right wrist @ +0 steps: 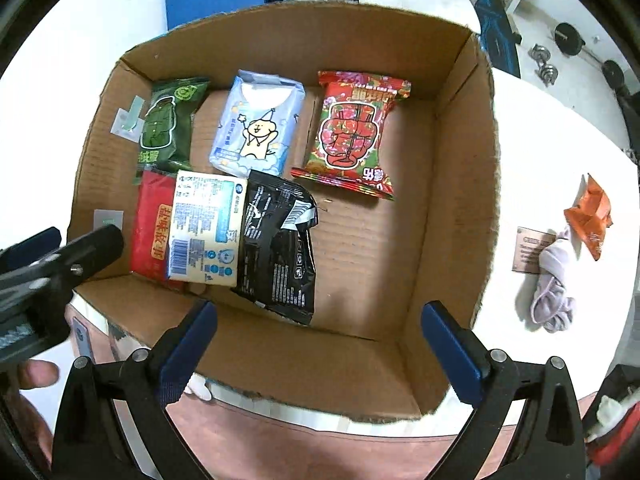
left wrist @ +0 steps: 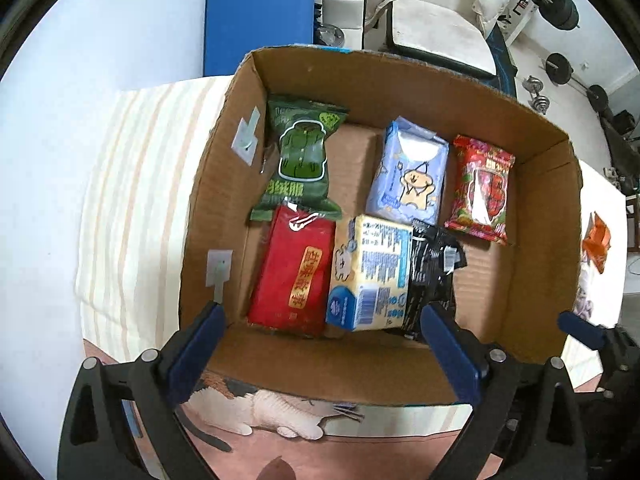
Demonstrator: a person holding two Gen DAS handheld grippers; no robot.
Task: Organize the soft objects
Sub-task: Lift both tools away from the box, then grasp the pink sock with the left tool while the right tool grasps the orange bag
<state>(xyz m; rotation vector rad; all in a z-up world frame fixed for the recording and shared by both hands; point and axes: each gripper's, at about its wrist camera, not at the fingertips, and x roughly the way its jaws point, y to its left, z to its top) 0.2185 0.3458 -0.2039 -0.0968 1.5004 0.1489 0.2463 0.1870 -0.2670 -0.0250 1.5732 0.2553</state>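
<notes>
An open cardboard box (left wrist: 532, 264) (right wrist: 452, 208) holds several soft packs: a green one (left wrist: 298, 160) (right wrist: 168, 128), a light blue one (left wrist: 408, 172) (right wrist: 256, 124), a red floral one (left wrist: 482, 190) (right wrist: 354, 136), a red one (left wrist: 294, 276) (right wrist: 152, 228), a yellow-and-blue one (left wrist: 372, 276) (right wrist: 206, 228) and a black one (left wrist: 430, 268) (right wrist: 280, 248). My left gripper (left wrist: 320, 334) is open and empty above the box's near wall. My right gripper (right wrist: 320, 330) is open and empty above the box's near right part.
An orange packet (right wrist: 590, 216) (left wrist: 596, 242) and a pale lilac cloth (right wrist: 554, 280) lie on the white table (right wrist: 540, 140) right of the box. A striped cloth (left wrist: 128, 200) lies left of it. The box stands on a printed mat (left wrist: 280, 412). A chair (left wrist: 436, 28) stands behind.
</notes>
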